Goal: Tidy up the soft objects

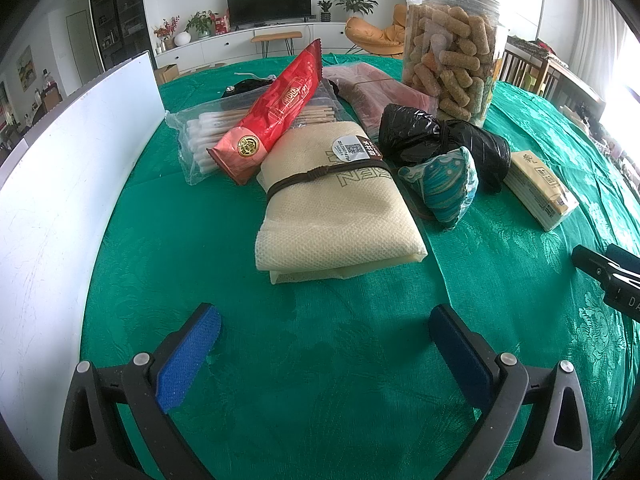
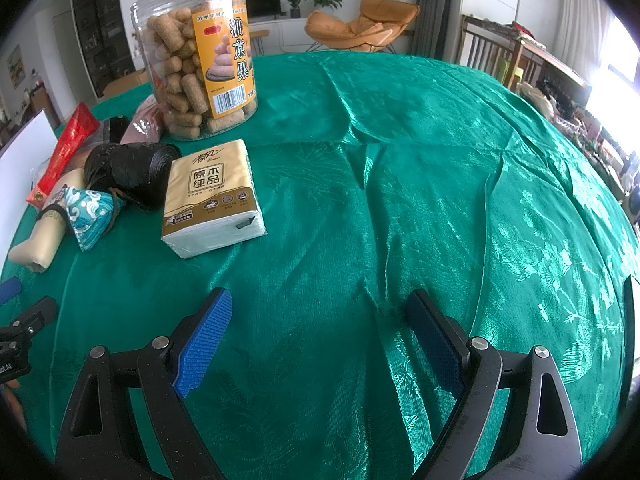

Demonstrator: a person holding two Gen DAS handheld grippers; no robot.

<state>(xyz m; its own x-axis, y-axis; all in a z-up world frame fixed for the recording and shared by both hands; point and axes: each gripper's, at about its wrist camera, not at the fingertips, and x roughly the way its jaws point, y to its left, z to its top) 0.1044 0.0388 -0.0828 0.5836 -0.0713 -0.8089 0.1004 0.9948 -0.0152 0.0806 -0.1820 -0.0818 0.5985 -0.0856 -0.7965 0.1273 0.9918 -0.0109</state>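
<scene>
A folded cream cloth (image 1: pixel 336 204) tied with a brown cord lies on the green tablecloth ahead of my open left gripper (image 1: pixel 324 316). To its right sit a small blue patterned pouch (image 1: pixel 444 184), a black plastic bag roll (image 1: pixel 444 136) and a tissue pack (image 1: pixel 540 188). A red wrapper (image 1: pixel 276 108) leans over a bag of cotton swabs (image 1: pixel 200 140). My right gripper (image 2: pixel 320 304) stands open over bare cloth, with the tissue pack (image 2: pixel 212 200), pouch (image 2: pixel 90 212) and black roll (image 2: pixel 128 168) to its upper left.
A clear jar of snack sticks (image 1: pixel 452 52) stands behind the pile, also the jar (image 2: pixel 196 52) in the right wrist view. A white board (image 1: pixel 64 184) stands upright along the left. A pinkish bag (image 1: pixel 376 92) lies behind the cloth. The green tablecloth (image 2: pixel 440 160) stretches wide to the right.
</scene>
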